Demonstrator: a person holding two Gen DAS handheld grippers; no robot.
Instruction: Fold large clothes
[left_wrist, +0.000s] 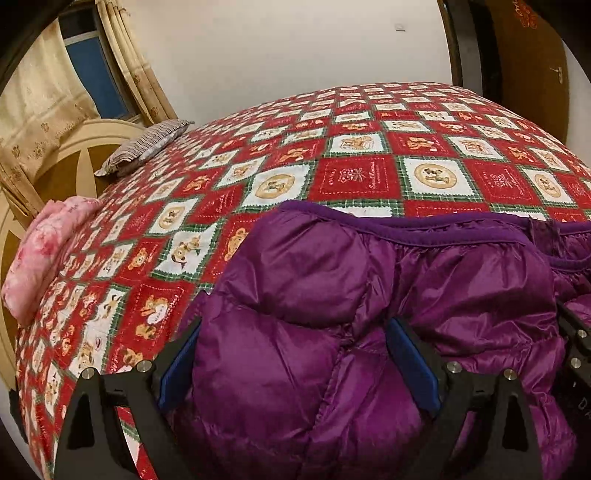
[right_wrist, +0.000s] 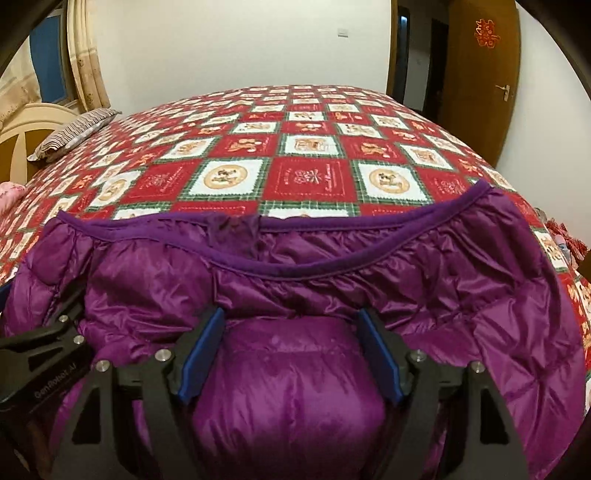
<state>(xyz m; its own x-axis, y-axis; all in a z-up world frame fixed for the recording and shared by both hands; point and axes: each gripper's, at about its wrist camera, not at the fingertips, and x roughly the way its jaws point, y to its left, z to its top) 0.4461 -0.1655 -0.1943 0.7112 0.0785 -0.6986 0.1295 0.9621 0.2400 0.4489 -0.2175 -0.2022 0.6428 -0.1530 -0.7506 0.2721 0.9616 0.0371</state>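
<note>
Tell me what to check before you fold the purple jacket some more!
1. Left gripper around a puffy part of the jacket: ok, jaws wide, fabric bulging between them.
2. Right gripper around jacket: ok, same.
3. Jaws actually pinching fabric: cannot tell.
4. Bedspread beyond the jacket free for folding: ok.
5. Pillow and pink bundle out of the way: ok, far left edge.
6. Grippers apart from each other: not ok, very close.
</note>
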